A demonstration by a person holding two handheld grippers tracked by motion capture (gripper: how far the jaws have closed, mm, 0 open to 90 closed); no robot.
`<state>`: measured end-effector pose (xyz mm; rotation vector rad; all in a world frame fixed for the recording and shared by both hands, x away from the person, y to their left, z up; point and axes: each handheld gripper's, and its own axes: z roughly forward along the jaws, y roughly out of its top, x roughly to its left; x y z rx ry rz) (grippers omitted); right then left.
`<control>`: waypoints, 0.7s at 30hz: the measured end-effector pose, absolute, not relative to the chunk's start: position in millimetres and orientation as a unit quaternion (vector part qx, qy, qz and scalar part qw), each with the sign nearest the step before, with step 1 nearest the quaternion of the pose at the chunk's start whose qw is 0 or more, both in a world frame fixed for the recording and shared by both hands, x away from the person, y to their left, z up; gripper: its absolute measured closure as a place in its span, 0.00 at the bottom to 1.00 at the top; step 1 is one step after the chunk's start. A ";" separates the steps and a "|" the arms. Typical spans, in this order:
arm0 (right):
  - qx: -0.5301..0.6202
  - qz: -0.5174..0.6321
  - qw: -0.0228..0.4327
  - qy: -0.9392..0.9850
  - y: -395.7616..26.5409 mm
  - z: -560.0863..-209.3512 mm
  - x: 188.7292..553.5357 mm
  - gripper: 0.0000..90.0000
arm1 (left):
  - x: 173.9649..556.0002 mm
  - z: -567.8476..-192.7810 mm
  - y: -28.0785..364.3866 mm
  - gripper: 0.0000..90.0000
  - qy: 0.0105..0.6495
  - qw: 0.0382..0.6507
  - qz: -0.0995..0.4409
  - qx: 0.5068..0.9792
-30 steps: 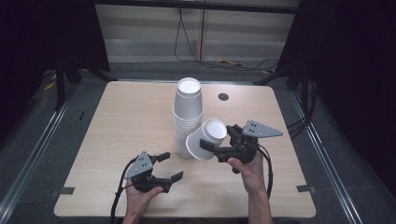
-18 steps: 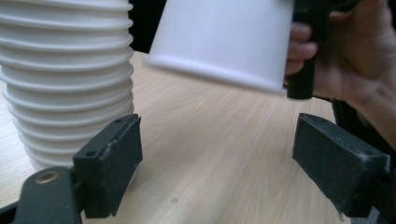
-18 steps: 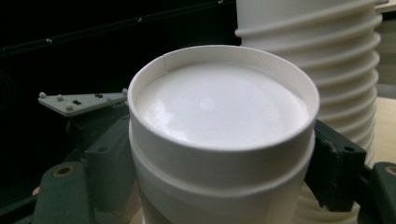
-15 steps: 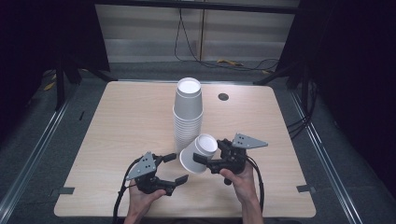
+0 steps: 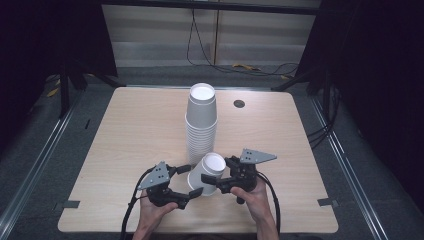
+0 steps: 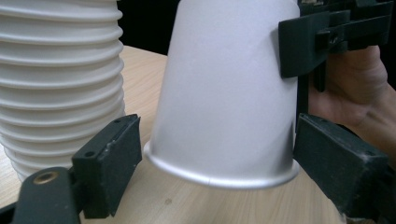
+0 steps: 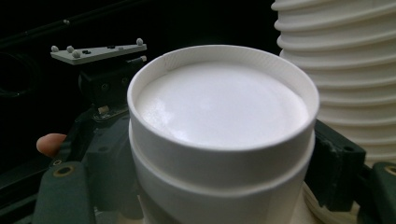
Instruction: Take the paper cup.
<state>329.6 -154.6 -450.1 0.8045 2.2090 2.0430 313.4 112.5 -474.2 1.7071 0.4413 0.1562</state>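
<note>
1. Your right claw (image 5: 214, 178) is clamping an upside-down white paper cup (image 5: 207, 173), one jaw on each side of its wall.
2. Your left claw (image 5: 186, 180) is standing apart around the same cup's rim, its jaws having just been opening, with small gaps showing at the pads (image 6: 109, 154).
3. The cup is tilting, its rim touching the tabletop (image 5: 125, 130) near its front edge.
4. Just beside it, the tall stack of cups (image 5: 201, 120) is standing upright.
</note>
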 end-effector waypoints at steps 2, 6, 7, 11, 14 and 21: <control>0.257 0.654 0.006 0.711 -152.3 -452.3 330.3 0.24 | 313.5 -474.5 111.3 0.17 0.188 0.632 0.063 0.749; 0.257 0.653 0.001 0.713 -149.6 -455.0 330.8 0.25 | 314.4 -474.0 108.9 0.14 0.188 0.629 0.064 0.751; 0.256 0.652 -0.004 0.713 -149.6 -455.6 331.1 0.25 | 314.9 -473.8 108.3 0.13 0.190 0.626 0.064 0.753; 0.251 0.662 -0.013 0.706 -149.1 -454.9 330.7 0.25 | 316.7 -474.4 103.6 0.02 0.192 0.616 0.062 0.761; 0.248 0.663 -0.016 0.706 -147.6 -455.3 330.3 0.25 | 317.8 -475.5 98.4 0.01 0.191 0.614 0.060 0.764; 0.247 0.670 -0.022 0.700 -144.6 -456.0 330.7 0.25 | 318.5 -477.0 93.2 0.04 0.191 0.609 0.058 0.767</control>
